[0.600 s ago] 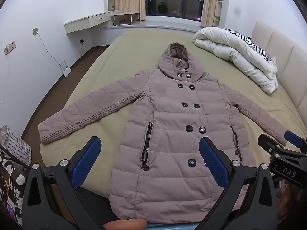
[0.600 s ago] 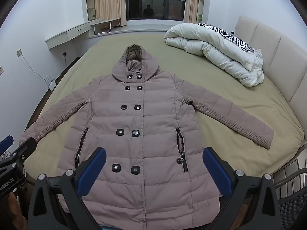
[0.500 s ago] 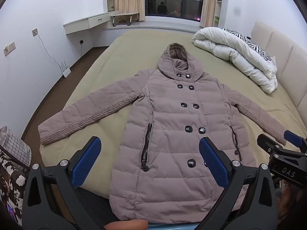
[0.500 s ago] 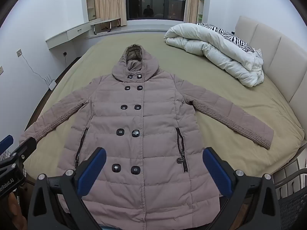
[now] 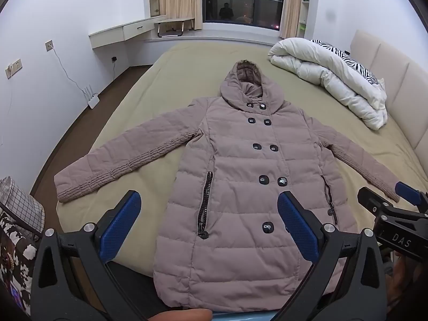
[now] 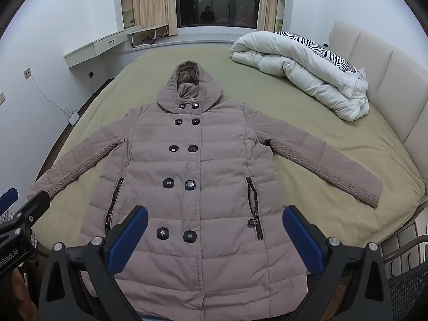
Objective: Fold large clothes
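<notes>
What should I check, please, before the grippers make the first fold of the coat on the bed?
1. Coat lies flat, front up, buttoned: ok.
2. Both sleeves spread out to the sides: ok.
3. Left gripper open, holding nothing: ok.
4. Right gripper open, holding nothing: ok.
5. Duvet lies apart from the coat: ok.
6. Hem fully on the bed: cannot tell; the grippers hide it.

**Padded coat spread flat across the bed**

From my feed, a dusty-pink quilted coat (image 6: pixel 198 192) lies face up on the olive bed (image 6: pixel 334 147), buttoned, with two columns of dark buttons down the front. Its hood points toward the window, both sleeves are stretched outward, and its hem reaches the near edge. Zipped pockets flank the buttons.
</notes>
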The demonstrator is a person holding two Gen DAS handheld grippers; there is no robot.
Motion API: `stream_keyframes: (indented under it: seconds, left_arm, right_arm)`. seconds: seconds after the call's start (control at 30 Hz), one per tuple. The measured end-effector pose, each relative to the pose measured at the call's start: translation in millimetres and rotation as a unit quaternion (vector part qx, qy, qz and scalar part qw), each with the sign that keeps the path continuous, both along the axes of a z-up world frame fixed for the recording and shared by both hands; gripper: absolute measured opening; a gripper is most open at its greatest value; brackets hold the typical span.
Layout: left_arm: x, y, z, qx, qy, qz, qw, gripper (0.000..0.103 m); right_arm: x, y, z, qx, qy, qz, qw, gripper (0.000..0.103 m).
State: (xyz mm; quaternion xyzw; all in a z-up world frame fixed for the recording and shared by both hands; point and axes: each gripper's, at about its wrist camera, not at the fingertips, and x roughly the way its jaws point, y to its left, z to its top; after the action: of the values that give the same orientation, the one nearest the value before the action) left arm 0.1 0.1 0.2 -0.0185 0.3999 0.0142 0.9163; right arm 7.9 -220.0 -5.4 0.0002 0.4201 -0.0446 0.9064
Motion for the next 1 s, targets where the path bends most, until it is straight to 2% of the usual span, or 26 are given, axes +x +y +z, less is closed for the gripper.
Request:
stream_keyframes:
  seconds: [1.0]
  left_arm:
    - [-1.6, -2.4, 2.1, -0.001, 0.000, -0.001, 1.0000, 0.103]
  right_arm:
    - [-0.6, 1.1, -4.0, 0.001, 0.001, 0.000, 1.000, 0.103]
